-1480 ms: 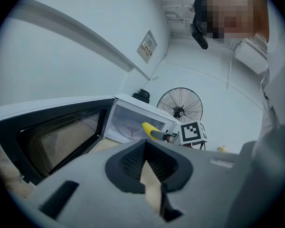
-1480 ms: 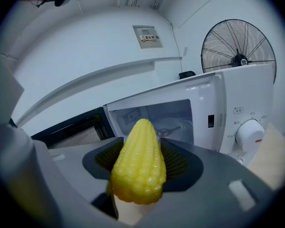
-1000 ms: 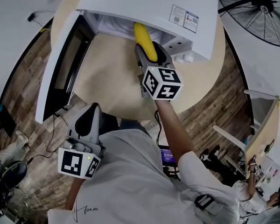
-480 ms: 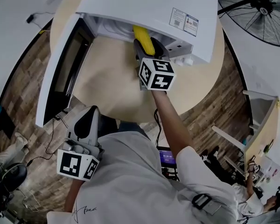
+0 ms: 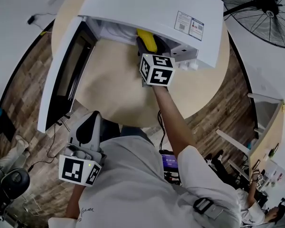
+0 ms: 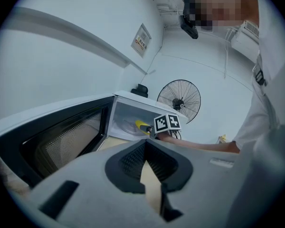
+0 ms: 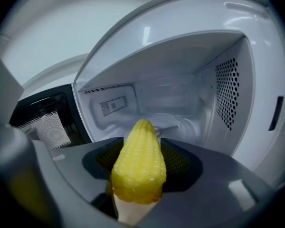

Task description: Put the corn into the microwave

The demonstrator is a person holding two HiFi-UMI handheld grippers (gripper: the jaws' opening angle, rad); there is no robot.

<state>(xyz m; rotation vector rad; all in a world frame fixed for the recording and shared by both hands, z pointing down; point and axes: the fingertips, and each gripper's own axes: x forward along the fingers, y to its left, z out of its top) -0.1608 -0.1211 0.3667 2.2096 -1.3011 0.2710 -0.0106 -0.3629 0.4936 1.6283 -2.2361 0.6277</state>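
Note:
The yellow corn [image 5: 146, 39] sits lengthwise between the jaws of my right gripper [image 5: 148, 43], which is shut on it. Its tip is at the mouth of the white microwave [image 5: 152, 8], under the top edge. In the right gripper view the corn [image 7: 137, 165] points into the empty white cavity [image 7: 171, 103], and the right gripper [image 7: 138, 151] holds it just at the opening. My left gripper [image 5: 91, 122] hangs low near my body, away from the table, shut on nothing. The left gripper view looks past that gripper [image 6: 146, 148] and shows the corn [image 6: 141, 125] at the oven's opening.
The microwave door [image 5: 61, 75] stands wide open to the left. The oven sits on a round wooden table [image 5: 114, 84]. A floor fan [image 5: 263, 8] stands at the back right. Cables lie on the wooden floor [image 5: 23, 103] at the left.
My right gripper has moved forward with the corn, so more of the cob now lies under the microwave's top edge. The left gripper has hardly moved.

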